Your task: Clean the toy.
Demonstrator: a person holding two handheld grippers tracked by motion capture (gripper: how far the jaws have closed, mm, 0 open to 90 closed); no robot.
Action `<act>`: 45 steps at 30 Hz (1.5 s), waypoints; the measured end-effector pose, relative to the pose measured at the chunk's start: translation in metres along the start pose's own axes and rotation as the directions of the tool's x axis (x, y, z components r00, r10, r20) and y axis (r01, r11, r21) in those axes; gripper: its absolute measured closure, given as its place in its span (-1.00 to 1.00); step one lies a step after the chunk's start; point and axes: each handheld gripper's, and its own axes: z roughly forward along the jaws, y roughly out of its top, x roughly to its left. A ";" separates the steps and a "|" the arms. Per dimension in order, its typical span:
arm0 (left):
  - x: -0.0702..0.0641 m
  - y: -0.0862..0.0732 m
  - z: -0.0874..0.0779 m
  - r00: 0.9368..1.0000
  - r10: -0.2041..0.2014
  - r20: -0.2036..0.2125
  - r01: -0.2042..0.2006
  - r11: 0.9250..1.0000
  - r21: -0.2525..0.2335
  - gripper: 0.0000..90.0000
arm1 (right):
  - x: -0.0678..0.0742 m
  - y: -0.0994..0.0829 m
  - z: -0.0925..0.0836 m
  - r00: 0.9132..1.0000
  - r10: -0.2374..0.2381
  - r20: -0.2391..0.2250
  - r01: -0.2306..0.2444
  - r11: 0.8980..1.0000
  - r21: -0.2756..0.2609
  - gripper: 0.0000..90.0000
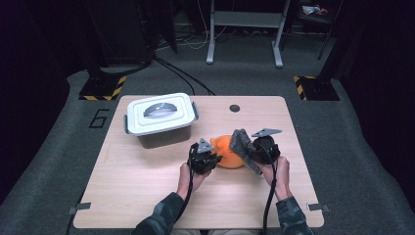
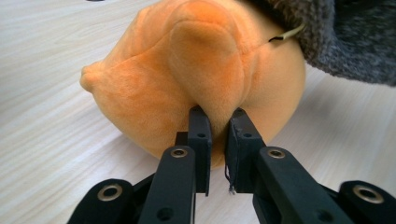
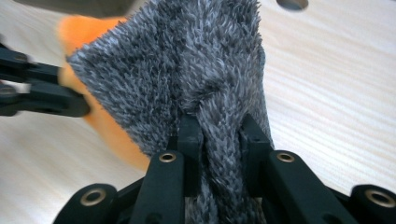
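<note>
The orange plush toy [image 2: 196,79] lies on the wooden table [image 1: 147,186], right of a lidded plastic box [image 1: 159,120]. The left gripper [image 2: 218,122] pinches a fold of its fur. A grey fuzzy cloth [image 3: 196,70] (draped against the toy) is clamped in the right gripper [image 3: 217,135].

Orange plush toy [image 1: 227,152] lying mid-table, fuzzy grey cloth [image 1: 241,141] raised, draped against its right side

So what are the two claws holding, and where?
The left claw pinches a fold of the orange plush toy. The right claw grips a bunched fold of the grey fuzzy cloth.
</note>
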 end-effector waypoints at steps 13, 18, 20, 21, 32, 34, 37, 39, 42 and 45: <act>0.000 0.006 -0.007 0.990 -0.115 0.076 0.115 0.993 0.000 0.83 | 0.040 0.017 0.003 0.991 -0.128 -0.027 0.128 0.992 0.000 0.66; 0.000 0.004 -0.007 0.996 -0.070 0.055 0.071 0.997 -0.008 0.83 | 0.030 0.014 0.006 0.996 -0.089 -0.024 0.089 0.996 -0.002 0.66; 0.000 0.003 -0.007 0.996 -0.071 0.054 0.072 0.997 -0.007 0.83 | 0.020 0.010 0.006 0.997 -0.072 0.008 0.072 0.997 0.009 0.66; 0.000 0.003 -0.007 0.996 -0.074 0.055 0.075 0.997 -0.004 0.83 | 0.014 0.006 0.006 0.999 -0.041 0.009 0.041 0.999 0.018 0.66; -0.008 0.000 -0.012 0.993 0.116 -0.022 -0.116 0.993 -0.006 0.17 | -0.006 -0.005 0.016 1.000 0.013 0.023 -0.014 0.999 0.039 0.66; -0.009 -0.001 -0.011 0.990 0.139 -0.036 -0.139 0.990 0.006 0.08 | -0.006 -0.005 0.016 0.999 0.022 0.028 -0.023 0.999 0.038 0.66; -0.009 -0.004 -0.006 0.986 0.163 -0.039 -0.163 0.987 0.011 0.09 | -0.006 -0.005 0.016 1.000 0.017 0.023 -0.018 0.999 0.039 0.66; -0.010 -0.004 -0.002 0.983 0.176 -0.045 -0.176 0.984 0.015 0.18 | -0.005 -0.005 0.016 1.000 0.013 0.025 -0.014 0.999 0.037 0.66; -0.009 -0.005 0.001 0.983 0.174 -0.050 -0.174 0.985 0.002 0.50 | -0.007 -0.005 0.017 1.000 0.019 0.023 -0.019 0.999 0.035 0.66; -0.009 -0.002 -0.001 0.987 0.153 -0.049 -0.153 0.988 0.004 0.72 | -0.006 -0.005 0.015 0.999 0.029 0.026 -0.030 0.999 0.024 0.66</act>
